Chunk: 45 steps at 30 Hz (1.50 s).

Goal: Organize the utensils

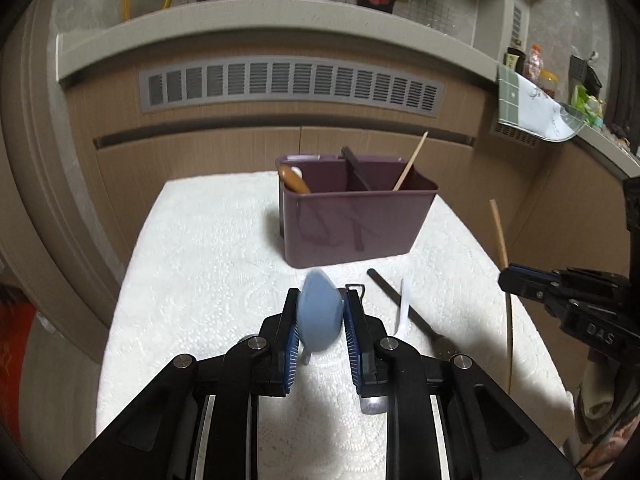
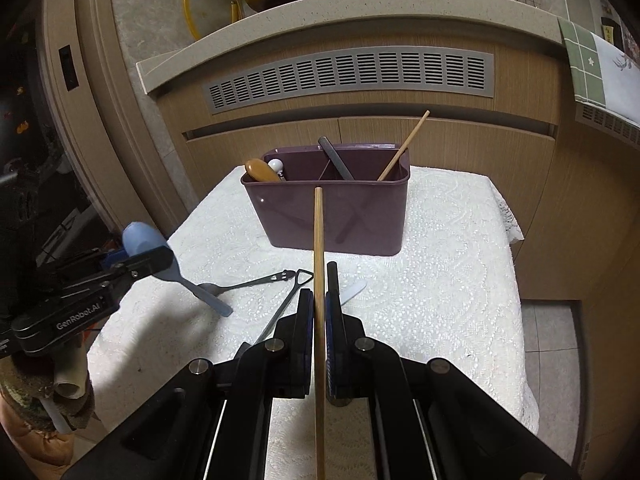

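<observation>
- Gripping a blue spoon [image 1: 320, 312] by its bowl, the left gripper [image 1: 320, 320] is hanging above the white cloth [image 1: 200, 280]; the spoon's handle is pointing down toward the cloth (seen best from the right wrist view, where the spoon [image 2: 146, 244] is sitting in the left gripper [image 2: 132, 266]).
- The right gripper [image 2: 319, 320] is pinching a chopstick [image 2: 318, 280], its jaws nearly together around the thin stick, which is running forward along the fingers toward the bin [image 2: 328, 216].
- In the left wrist view that chopstick [image 1: 500, 236] is standing nearly upright in the right gripper [image 1: 512, 280].
- The purple bin [image 1: 352, 216] is sitting at the far end of the cloth, with a divider inside.
- A wooden handle [image 2: 260, 170] and a white knob [image 2: 276, 166] are leaning in its left compartment.
- A dark handle [image 2: 336, 158] and a second chopstick [image 2: 404, 146] are leaning in the right part.
- Lying on the cloth between grippers and bin are a fork [image 2: 244, 284], a wire tool [image 2: 288, 300] and a pale spatula [image 2: 354, 291] (partly hidden by the fingers).
</observation>
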Motion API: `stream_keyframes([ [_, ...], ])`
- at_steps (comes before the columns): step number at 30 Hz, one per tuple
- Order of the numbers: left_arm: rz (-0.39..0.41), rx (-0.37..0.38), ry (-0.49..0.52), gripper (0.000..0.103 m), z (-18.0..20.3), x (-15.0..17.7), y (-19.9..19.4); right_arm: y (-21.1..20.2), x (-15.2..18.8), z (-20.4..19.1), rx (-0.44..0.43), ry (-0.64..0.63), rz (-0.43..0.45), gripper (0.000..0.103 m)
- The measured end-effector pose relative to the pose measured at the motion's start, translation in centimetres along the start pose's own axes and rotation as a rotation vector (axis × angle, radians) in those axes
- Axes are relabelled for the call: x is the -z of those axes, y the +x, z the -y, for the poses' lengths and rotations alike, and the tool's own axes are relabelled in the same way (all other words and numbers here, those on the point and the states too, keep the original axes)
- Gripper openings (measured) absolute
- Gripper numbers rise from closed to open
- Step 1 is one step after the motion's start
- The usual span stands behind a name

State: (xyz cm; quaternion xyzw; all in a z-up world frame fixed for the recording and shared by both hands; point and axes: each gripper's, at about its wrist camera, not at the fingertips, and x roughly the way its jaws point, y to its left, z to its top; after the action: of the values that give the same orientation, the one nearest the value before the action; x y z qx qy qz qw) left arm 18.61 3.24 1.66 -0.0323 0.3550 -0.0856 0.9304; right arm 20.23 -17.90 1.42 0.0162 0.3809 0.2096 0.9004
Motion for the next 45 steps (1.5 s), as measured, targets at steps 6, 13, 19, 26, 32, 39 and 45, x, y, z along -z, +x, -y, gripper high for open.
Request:
stream_keyframes([
  [6,-0.015,0.006,-0.021,0.01,-0.4,0.0,1.4,0.2,0.2,0.0,0.001,-0.002,-0.008,0.005],
  [13,-0.046,0.024,-0.045,0.007,-1.7,0.8,0.3,0.6,0.3,0.5,0.013,0.011,-0.023,0.005],
  [19,-0.136,-0.016,0.024,0.012,-1.9,3.8,-0.2,1.0,0.7,0.2,0.011,0.002,-0.036,0.005],
  [26,-0.174,-0.043,-0.009,0.067,-3.6,10.0,-3.4,1.6,1.1,0.1,0.001,0.003,-0.055,0.005],
  [32,-0.215,-0.08,-0.034,0.066,-4.5,11.4,-2.1,2.3,1.4,-1.1,-0.011,-0.022,-0.074,0.005],
  [39,-0.503,0.031,0.169,0.032,-3.9,6.8,3.2,1.8,1.3,-1.9,0.021,-0.067,-0.083,0.005],
  [45,-0.645,0.024,0.288,0.011,-1.6,6.2,6.0,1.5,1.6,-2.0,0.036,-0.066,-0.085,0.005],
])
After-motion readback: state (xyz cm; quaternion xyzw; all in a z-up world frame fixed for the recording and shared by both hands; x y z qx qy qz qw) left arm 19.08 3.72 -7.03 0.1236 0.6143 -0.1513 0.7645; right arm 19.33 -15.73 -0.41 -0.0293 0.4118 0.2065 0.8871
